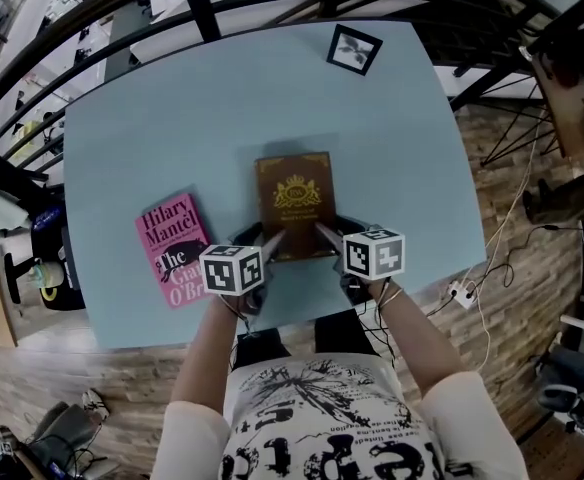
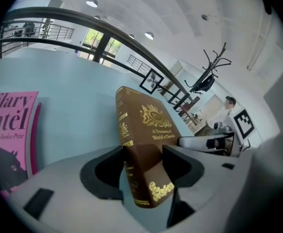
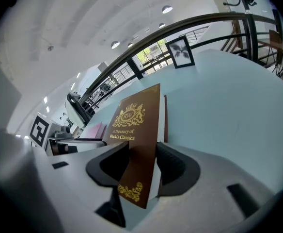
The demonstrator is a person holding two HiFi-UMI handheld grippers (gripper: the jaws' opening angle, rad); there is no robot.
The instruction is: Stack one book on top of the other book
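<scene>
The left gripper (image 2: pixel 142 168) is clamped on the near left corner of the brown hardback book (image 1: pixel 295 203), with its dark curved pads against the spine and the gilt-stamped cover. The right gripper (image 3: pixel 140 168) pinches the near right corner. The book sits mid-way across the smooth pale-blue bench (image 1: pixel 272 98). A glossy pink paperback (image 1: pixel 172 248) lies flat, apart to its left.

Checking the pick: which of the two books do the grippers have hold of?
The brown book with gold print: the left gripper and right gripper clamp its near corners. The pink book lies free to its left.
</scene>
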